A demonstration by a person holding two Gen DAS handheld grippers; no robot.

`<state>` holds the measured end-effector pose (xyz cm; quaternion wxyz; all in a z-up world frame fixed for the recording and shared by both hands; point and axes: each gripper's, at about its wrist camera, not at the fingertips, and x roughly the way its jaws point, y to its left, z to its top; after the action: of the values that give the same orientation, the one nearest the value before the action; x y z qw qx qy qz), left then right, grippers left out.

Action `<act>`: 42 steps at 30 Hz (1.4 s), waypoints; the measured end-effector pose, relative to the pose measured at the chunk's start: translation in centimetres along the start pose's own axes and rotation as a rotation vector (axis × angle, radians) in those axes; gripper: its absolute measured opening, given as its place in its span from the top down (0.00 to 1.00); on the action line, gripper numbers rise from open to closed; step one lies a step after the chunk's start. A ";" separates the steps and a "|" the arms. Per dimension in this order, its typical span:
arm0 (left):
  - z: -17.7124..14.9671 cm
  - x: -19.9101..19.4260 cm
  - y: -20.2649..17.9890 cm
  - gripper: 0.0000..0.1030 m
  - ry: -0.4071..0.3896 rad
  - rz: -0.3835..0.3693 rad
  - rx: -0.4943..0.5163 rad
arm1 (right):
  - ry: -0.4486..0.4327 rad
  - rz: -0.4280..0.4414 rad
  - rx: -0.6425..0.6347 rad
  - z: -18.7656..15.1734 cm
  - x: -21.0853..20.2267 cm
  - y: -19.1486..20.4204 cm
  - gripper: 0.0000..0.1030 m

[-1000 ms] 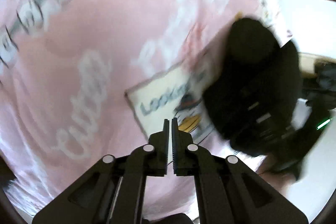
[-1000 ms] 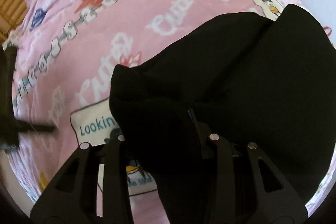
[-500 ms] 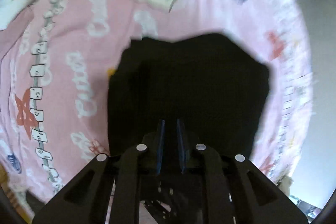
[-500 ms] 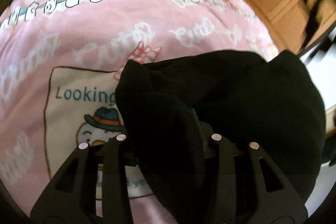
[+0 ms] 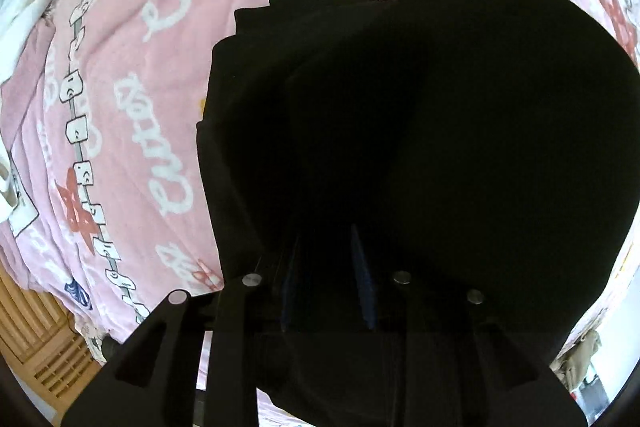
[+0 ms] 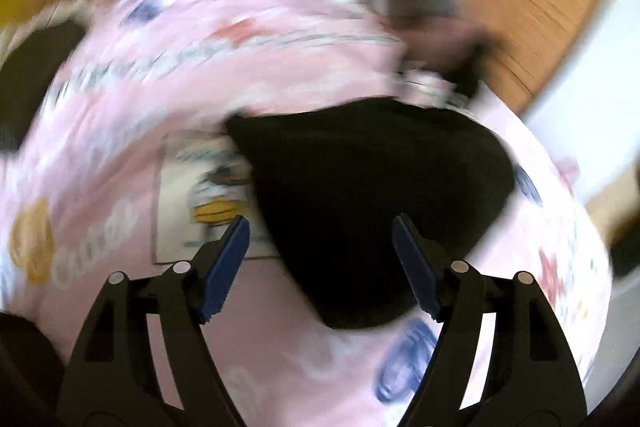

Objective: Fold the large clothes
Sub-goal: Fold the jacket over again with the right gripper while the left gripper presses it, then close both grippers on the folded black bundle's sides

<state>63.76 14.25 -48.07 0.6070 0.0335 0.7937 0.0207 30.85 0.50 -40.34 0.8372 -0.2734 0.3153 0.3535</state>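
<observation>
Fold-release step: black garment [image 5: 440,131] bunched centre-right on pink bedspread [image 5: 132,99], left gripper [image 5: 326,279] opening with cloth between jaws, right gripper [image 6: 320,263] opening empty; next likely regrasp an edge.

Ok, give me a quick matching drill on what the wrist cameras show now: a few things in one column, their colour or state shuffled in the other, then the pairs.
Things:
1. folded garment
2. printed fleece blanket
3. right gripper
4. gripper pads

Colour or state:
A. pink with white lettering
B. blue
C. black, lying on the bed cover
D. nothing between its jaws, which are opening

Pairs: 1-C, 2-A, 3-D, 4-B
</observation>
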 end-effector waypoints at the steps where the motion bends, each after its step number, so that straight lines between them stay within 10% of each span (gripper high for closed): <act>1: 0.0 0.2 0.3 0.71 -0.002 -0.004 -0.010 | -0.009 -0.006 0.078 0.2 -0.6 -2.8 0.30; 6: -1.0 0.8 2.4 0.66 -0.043 -0.090 -0.079 | 0.104 0.322 0.540 0.2 6.1 -16.3 0.78; 12: -6.8 -3.2 10.4 0.81 -0.278 -0.294 -0.359 | 0.214 0.517 0.597 2.3 13.1 -18.7 0.81; 16: -10.2 1.2 13.4 0.82 -0.255 -0.116 -0.395 | 0.396 0.477 0.474 4.4 16.3 -17.0 0.83; 20: -14.1 5.7 13.2 0.83 -0.215 -0.182 -0.426 | 0.470 0.345 0.365 5.9 18.8 -15.3 0.83; 28: -18.5 -0.7 8.5 0.82 -0.435 -0.495 -0.511 | 0.474 0.329 0.350 6.8 18.9 -13.6 0.80; 31: -17.0 3.8 6.2 0.80 -0.315 -0.469 -0.593 | 0.516 0.326 0.290 7.6 17.8 -13.5 0.80; 37: -17.4 5.6 6.0 0.79 -0.329 -0.417 -0.698 | 0.530 0.401 0.268 13.3 16.5 -15.8 0.79; 42: -16.7 6.9 7.5 0.79 -0.285 -0.390 -0.741 | 0.763 0.374 0.054 14.2 21.3 -12.2 0.79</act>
<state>46.07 22.43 -49.80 0.6740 -0.3343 0.6325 0.1840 56.66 11.77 -43.56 0.5888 -0.3008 0.6558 0.3643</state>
